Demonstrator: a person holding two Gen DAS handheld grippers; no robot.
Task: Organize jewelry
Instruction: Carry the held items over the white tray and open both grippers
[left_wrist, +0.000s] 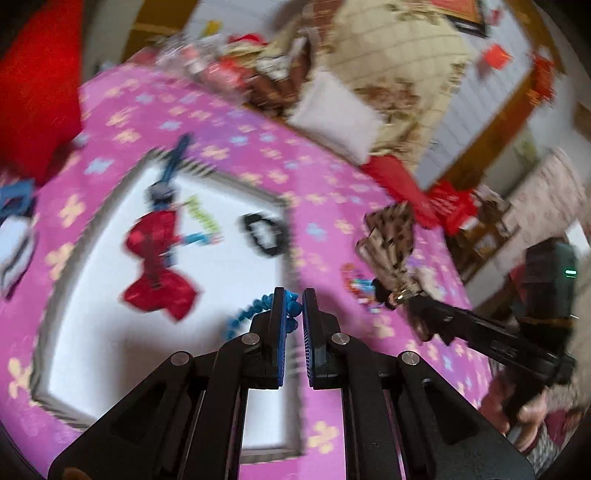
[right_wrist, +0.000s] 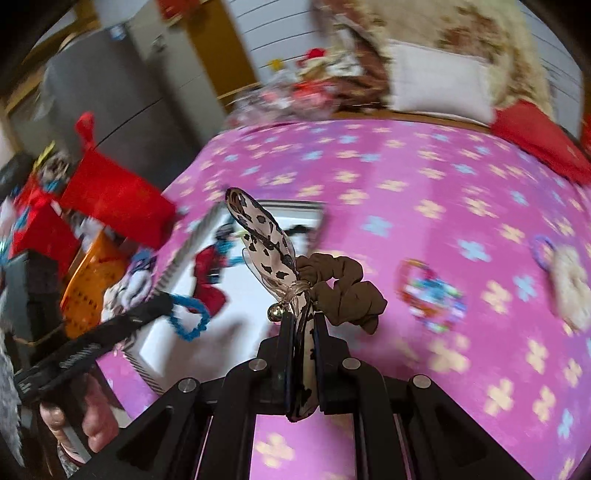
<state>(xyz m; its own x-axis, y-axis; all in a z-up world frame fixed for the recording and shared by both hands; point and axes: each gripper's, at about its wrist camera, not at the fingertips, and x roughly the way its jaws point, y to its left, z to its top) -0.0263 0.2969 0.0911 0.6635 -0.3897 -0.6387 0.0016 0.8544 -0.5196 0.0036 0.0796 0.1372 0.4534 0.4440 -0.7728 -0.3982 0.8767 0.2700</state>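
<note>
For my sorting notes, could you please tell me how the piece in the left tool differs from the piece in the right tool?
The left tool pinches a blue band; the right tool pinches a brown scrunchie by its spotted ribbon. The blue band is a thin, bumpy loop; the scrunchie is thick, gathered cloth. The scrunchie carries ribbon ears and a small gold bell; the blue band is bare. Both are hair ties, each clamped in a shut tool above the pink cloth.

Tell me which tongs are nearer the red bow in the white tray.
Left. The left tongs, shut on a blue bead string, hang over the white tray beside the red bow; the right tongs are off the tray, over the pink cloth.
</note>
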